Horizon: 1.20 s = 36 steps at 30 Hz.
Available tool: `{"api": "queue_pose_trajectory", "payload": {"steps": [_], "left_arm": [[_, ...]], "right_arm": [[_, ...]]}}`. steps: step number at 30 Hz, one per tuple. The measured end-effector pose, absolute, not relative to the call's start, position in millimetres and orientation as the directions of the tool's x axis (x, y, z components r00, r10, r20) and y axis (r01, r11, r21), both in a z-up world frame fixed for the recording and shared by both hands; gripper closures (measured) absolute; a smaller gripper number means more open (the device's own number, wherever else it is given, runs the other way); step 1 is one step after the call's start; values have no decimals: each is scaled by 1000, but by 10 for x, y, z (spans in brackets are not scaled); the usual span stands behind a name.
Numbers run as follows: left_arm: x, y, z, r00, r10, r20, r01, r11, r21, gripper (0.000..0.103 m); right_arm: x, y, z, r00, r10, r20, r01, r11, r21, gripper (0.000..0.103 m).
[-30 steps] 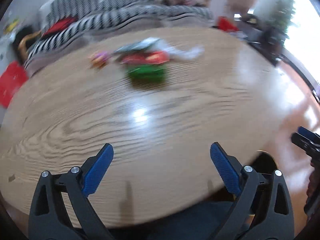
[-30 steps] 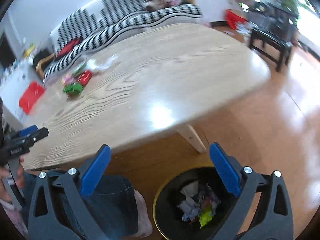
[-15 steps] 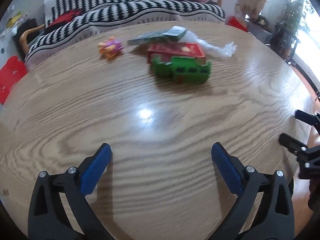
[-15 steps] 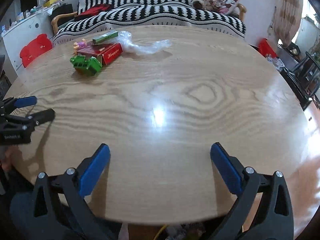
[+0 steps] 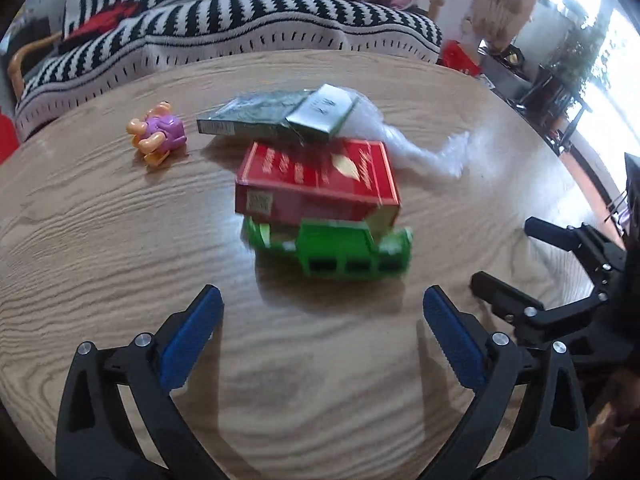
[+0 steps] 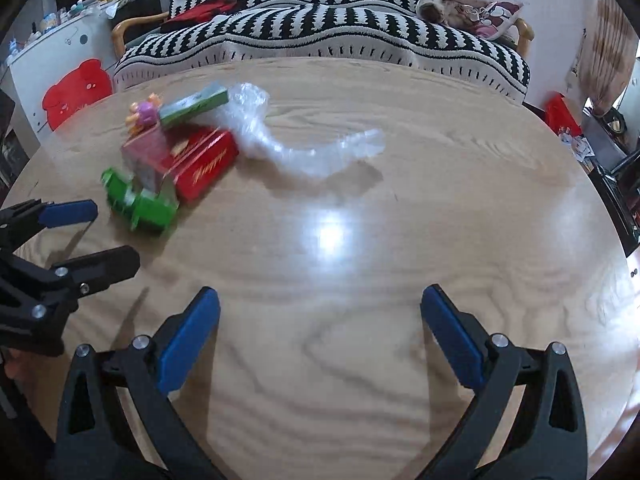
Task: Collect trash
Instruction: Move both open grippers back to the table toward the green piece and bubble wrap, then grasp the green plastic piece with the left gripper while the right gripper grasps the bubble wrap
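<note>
A small heap of litter lies on the round wooden table (image 5: 100, 248). It holds a green plastic piece (image 5: 340, 254), a red box (image 5: 320, 178) behind it, a dark green box (image 5: 280, 114) and a crumpled clear plastic bag (image 5: 420, 148). A purple and orange toy figure (image 5: 158, 132) lies to the left. My left gripper (image 5: 322, 316) is open just short of the green piece, nothing between its fingers. In the right wrist view the heap (image 6: 172, 168) is at the left, the bag (image 6: 300, 148) trailing right. My right gripper (image 6: 320, 316) hovers open over bare table.
A black-and-white striped sofa (image 6: 320, 36) stands behind the table. A white cabinet with a red bear sticker (image 6: 76, 92) is at the left. Dark furniture (image 5: 540, 80) and a bright window are at the right.
Both grippers have moved forward over the table toward the heap, which now looks much larger in the left wrist view. A second ago the right wrist view showed a black bin on the floor; now it is out of view.
</note>
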<state>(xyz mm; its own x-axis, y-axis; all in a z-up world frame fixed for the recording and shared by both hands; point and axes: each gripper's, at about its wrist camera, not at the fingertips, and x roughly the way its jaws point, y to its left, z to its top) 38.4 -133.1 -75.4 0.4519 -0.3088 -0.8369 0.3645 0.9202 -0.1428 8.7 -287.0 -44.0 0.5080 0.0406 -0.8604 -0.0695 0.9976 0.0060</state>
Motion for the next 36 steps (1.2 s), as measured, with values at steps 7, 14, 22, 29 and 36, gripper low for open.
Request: {"api": "queue_pose_trajectory", "payload": {"steps": [7, 14, 22, 29, 36], "left_arm": [[565, -1376, -726, 435, -301, -849, 338, 928, -157, 6], [583, -1496, -790, 456, -196, -868, 393, 920, -1, 6], [705, -1342, -762, 444, -243, -863, 377, 924, -66, 11], [800, -1234, -692, 410, -241, -880, 385, 920, -72, 46], [772, -1149, -540, 392, -263, -881, 415, 906, -86, 62]], "right_arm": [[389, -2868, -449, 491, 35, -870, -72, 997, 0, 6], [635, -2630, -411, 521, -22, -853, -197, 969, -146, 6], [913, -2437, -404, 501, -57, -863, -326, 912, -250, 6], [1325, -2514, -447, 266, 99, -959, -383, 924, -11, 22], [1408, -2529, -350, 207, 43, -977, -344, 938, -31, 96]]}}
